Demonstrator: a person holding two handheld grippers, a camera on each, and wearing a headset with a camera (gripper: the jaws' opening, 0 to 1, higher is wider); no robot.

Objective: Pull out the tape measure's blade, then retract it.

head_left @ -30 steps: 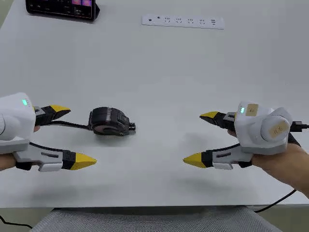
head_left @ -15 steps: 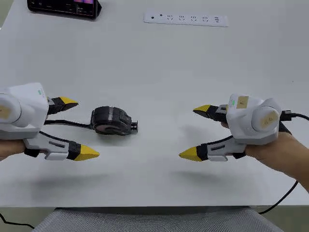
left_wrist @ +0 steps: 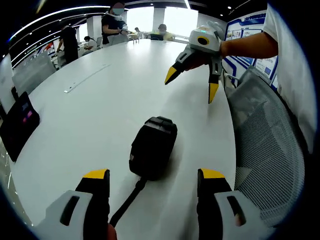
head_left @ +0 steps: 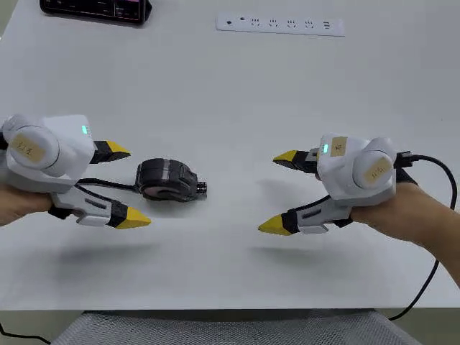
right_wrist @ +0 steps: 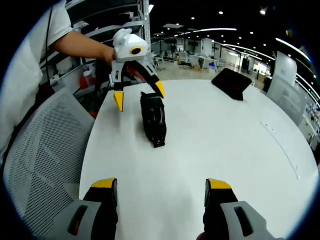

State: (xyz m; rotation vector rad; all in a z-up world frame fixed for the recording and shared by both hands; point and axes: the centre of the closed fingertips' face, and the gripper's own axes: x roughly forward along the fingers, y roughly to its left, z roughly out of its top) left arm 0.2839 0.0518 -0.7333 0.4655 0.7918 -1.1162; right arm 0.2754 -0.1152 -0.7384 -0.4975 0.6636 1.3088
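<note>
A black tape measure [head_left: 167, 180] lies on its side on the white table [head_left: 230, 93], its blade tip pointing right and a black strap trailing left. My left gripper [head_left: 124, 184] stands open just left of it, yellow fingertips either side of the strap. In the left gripper view the tape measure [left_wrist: 152, 146] sits a short way ahead of the open jaws. My right gripper [head_left: 280, 191] is open, well to the right of the case, pointing at it. From the right gripper view the tape measure [right_wrist: 153, 118] lies farther off, with the left gripper [right_wrist: 138, 96] behind it.
A white power strip [head_left: 280, 24] lies at the far edge of the table. A dark tablet [head_left: 95, 9] stands at the far left. A mesh chair back [head_left: 230, 328] shows below the table's near edge. A cable runs off the right gripper.
Both grippers have moved inward toward the tape measure; the left one now has its tips at the case's left end. The tape measure has not moved.
</note>
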